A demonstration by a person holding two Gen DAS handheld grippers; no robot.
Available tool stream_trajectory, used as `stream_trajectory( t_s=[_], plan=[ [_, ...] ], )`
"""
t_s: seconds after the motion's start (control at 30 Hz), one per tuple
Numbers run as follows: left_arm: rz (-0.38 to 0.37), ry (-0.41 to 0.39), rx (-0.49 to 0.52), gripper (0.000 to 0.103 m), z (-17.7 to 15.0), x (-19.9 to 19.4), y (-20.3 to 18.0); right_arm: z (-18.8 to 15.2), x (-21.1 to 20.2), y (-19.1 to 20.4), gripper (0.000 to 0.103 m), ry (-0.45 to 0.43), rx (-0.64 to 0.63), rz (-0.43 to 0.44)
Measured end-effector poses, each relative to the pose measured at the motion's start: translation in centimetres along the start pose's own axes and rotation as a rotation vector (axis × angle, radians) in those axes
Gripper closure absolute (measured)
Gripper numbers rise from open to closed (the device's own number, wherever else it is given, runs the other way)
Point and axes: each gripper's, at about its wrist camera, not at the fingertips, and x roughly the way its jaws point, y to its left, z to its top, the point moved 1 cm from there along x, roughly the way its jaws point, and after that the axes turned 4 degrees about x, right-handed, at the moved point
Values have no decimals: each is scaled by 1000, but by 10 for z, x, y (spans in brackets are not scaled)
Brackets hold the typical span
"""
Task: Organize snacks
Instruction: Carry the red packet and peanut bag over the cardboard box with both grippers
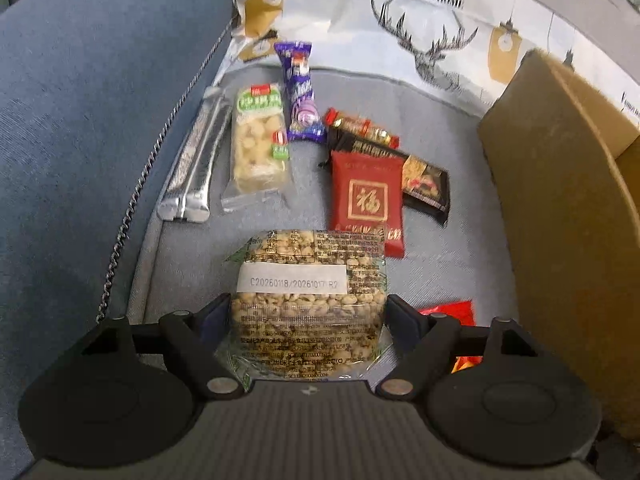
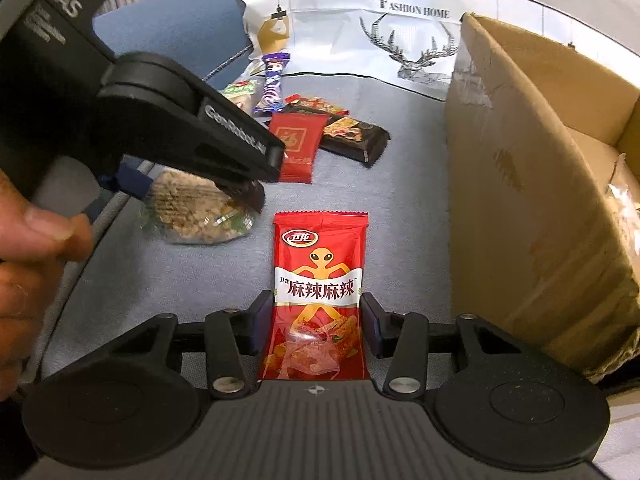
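Note:
My left gripper [image 1: 308,312] is shut on a clear-wrapped peanut brittle bar [image 1: 308,276]; the bar and that gripper also show in the right wrist view [image 2: 196,208], low over the grey sofa cushion. My right gripper [image 2: 316,316] straddles a red spicy-strip packet [image 2: 318,292] lying on the cushion; its pads stand right at the packet's edges, and whether they press it I cannot tell. Other snacks lie further back: a red packet with a gold character [image 1: 366,196], a black packet [image 1: 426,184], a purple candy [image 1: 300,88], a green-labelled nougat bar [image 1: 260,148] and silver sticks [image 1: 196,168].
An open cardboard box [image 2: 532,184] stands at the right, also in the left wrist view [image 1: 560,208]. A white deer-print cloth [image 1: 420,20] covers the sofa back. The blue armrest [image 1: 80,120] rises at the left. A hand [image 2: 28,264] holds the left gripper.

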Motion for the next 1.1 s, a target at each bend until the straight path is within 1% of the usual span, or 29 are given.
stream_trajectory(
  t_s=[0.07,0.13,0.2,0.37,0.43,0.53,0.6,0.7,0.8,0.97,1.1],
  plan=[
    [-10,-35,-2,18,1,-8,-2,0,-3,-3,55,-4,12,20],
    [-22,-81,-5,18,2,-19,-3,1,-8,-5,55,-28,25,47],
    [-37,-139,-12,18,2,-33,-3,2,-17,-7,55,-66,28,71],
    [-76,-271,-17,18,0,-66,-5,2,-41,-10,55,-164,4,86],
    [-90,-314,-18,18,-2,-79,-7,3,-52,-11,55,-208,-9,90],
    [-130,-381,-15,18,-5,-98,-8,6,-68,-14,55,-268,-24,102],
    [-139,-414,-13,18,-6,-107,-10,8,-80,-16,55,-310,-40,99],
    [-167,-435,-22,18,-10,-116,-14,14,-96,-23,56,-367,-46,96],
    [-173,-448,-2,18,-12,-122,-23,19,-109,-34,56,-415,-44,83],
    [-169,-476,28,19,-12,-123,-35,33,-126,-54,56,-465,-29,69],
    [-173,-487,39,18,-10,-122,-44,52,-141,-77,56,-495,-8,49]
  ],
)
